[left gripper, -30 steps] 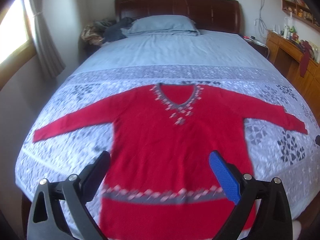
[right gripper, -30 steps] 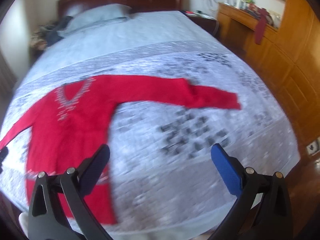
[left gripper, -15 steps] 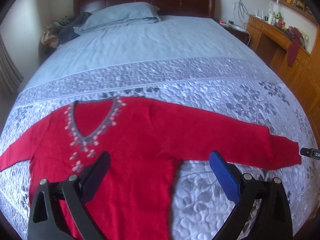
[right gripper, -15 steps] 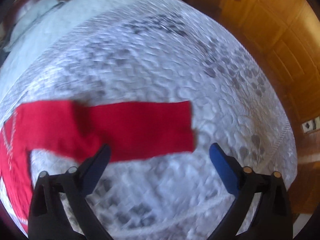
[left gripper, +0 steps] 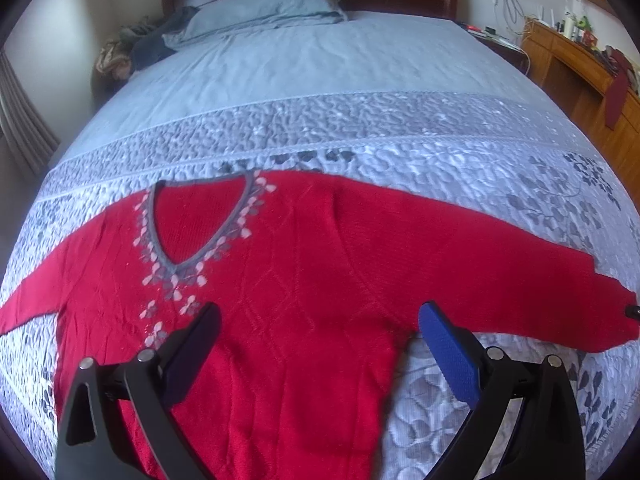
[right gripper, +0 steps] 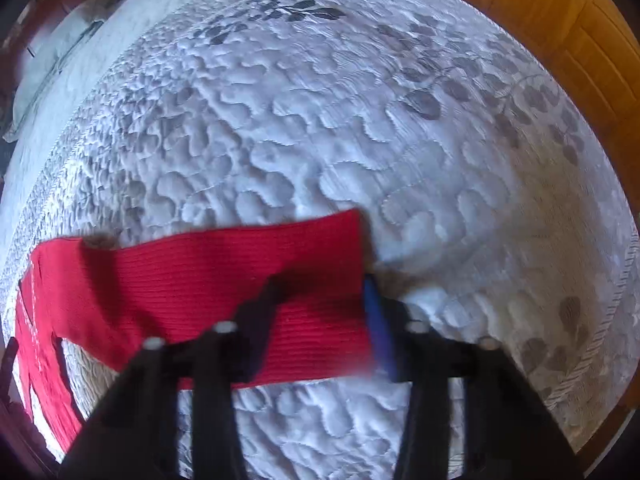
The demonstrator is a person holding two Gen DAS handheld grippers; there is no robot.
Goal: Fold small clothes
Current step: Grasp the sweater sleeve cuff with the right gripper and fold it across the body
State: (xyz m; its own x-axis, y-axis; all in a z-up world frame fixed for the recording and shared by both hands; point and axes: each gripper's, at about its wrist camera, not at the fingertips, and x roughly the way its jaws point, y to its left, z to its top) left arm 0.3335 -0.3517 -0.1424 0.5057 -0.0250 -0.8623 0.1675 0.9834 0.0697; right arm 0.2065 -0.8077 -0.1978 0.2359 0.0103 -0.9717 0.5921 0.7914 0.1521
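A red V-neck sweater with a grey patterned collar lies flat on the quilted bed, both sleeves spread out. My left gripper is open and empty, hovering above the sweater's body near its right armpit. In the right wrist view my right gripper is low over the cuff of the right sleeve. Its jaws are half closed, astride the cuff end, with the blue finger at the cuff's edge. The grip is blurred. A dark tip of the right gripper shows at the cuff in the left wrist view.
The bed has a grey-white quilt and a blue sheet with a pillow by the dark headboard. A wooden cabinet and wardrobe stand along the right side. A pile of clothes lies at the far left.
My right gripper has dropped down onto the sleeve cuff and its jaws have narrowed around it. My left gripper has swung right and come nearer the sweater's body.
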